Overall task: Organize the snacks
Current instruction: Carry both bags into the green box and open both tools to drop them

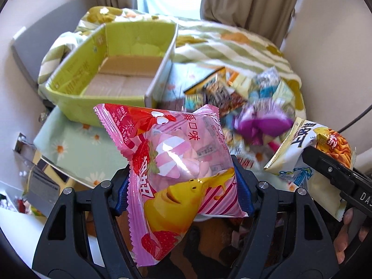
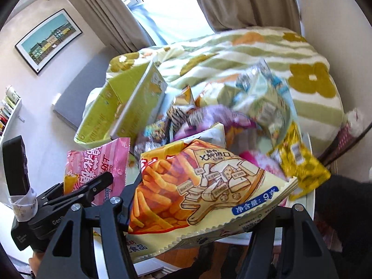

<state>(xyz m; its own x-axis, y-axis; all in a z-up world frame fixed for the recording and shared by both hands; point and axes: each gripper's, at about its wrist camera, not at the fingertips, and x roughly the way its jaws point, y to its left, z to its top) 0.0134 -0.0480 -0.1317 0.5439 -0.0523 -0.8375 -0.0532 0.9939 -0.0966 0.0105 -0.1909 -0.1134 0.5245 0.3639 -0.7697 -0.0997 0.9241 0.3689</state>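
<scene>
The left gripper has its jaws clamped on a pink marshmallow bag. The right gripper grips a cheese-stick snack bag. An open green cardboard box sits at eleven o'clock of the snack pile.

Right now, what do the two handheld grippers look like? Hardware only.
Left gripper: matte black linkage arms, silver pivot screws, blue finger pads. Right gripper: same black arms and screws; from the left view, white lettering on its body. White tape wraps the left unit's handle.
</scene>
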